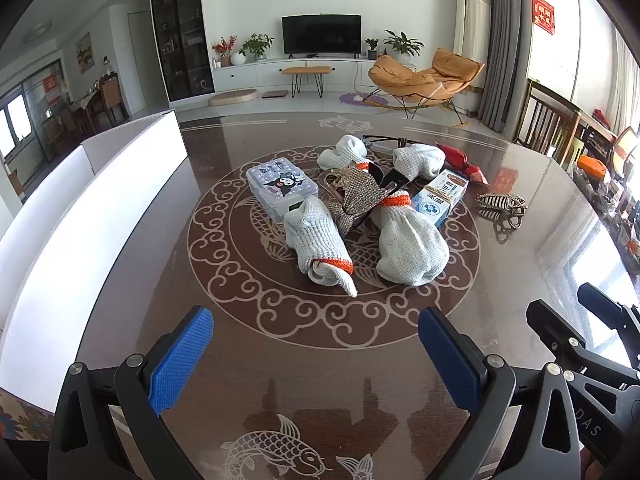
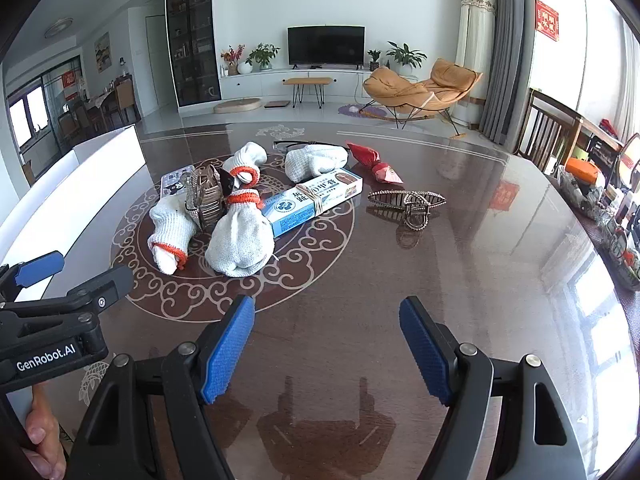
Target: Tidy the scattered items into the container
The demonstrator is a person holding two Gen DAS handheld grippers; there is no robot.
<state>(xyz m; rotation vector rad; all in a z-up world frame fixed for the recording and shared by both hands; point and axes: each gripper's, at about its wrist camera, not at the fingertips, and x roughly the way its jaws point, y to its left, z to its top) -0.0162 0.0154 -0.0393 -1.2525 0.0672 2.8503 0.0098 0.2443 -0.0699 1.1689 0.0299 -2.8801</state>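
Observation:
A pile of items lies mid-table: several rolled white gloves with orange cuffs (image 1: 320,240) (image 2: 240,240), a clear plastic box with a cartoon lid (image 1: 280,188), a rhinestone hair clip (image 1: 356,196) (image 2: 204,200), a blue-white toothpaste box (image 1: 440,196) (image 2: 316,200), a red packet (image 2: 372,162), glasses (image 2: 304,144) and a striped hair claw (image 1: 500,204) (image 2: 408,204). The white container (image 1: 100,200) (image 2: 80,184) stands at the left. My left gripper (image 1: 316,356) and right gripper (image 2: 328,348) hover side by side short of the pile, both open and holding nothing.
The glossy brown table (image 2: 440,280) has a fish and cloud pattern. Wooden chairs (image 2: 548,136) and cluttered baskets (image 2: 608,208) line its right side. A hand (image 2: 40,432) holds the left tool. Behind are a TV and an orange lounge chair (image 1: 424,76).

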